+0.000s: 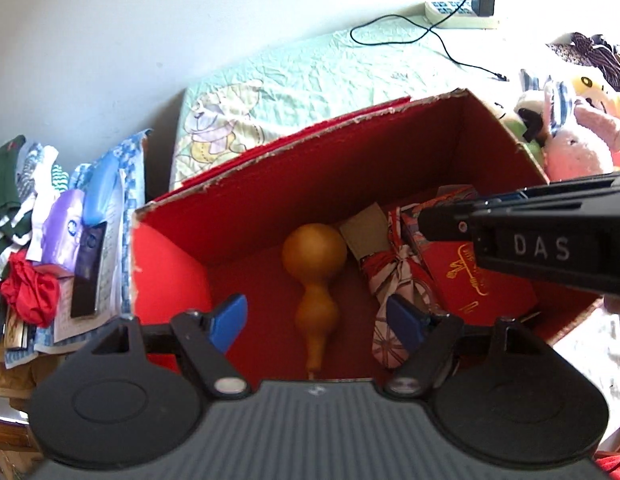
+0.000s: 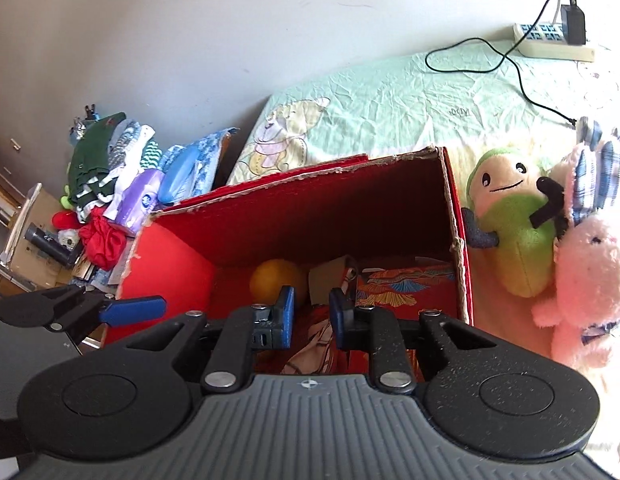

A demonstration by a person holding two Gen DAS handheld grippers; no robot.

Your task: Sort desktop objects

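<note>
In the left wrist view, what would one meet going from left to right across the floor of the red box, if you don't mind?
Gourd → patterned cloth bundle → red booklet with gold print, partly under the right gripper reaching in from the right.

The left gripper (image 1: 315, 322), low in its frame, has jaws spread wide; the right gripper (image 2: 311, 312), lower centre, shows jaws parted narrowly, empty.

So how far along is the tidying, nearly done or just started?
Partly done, it seems. The red box already holds a gourd, a patterned bundle and a red packet. Nothing is in hand: the left tool is open and the right tool grips nothing, both over the box. Still outside: the green plush and pink plush beside it.
</note>
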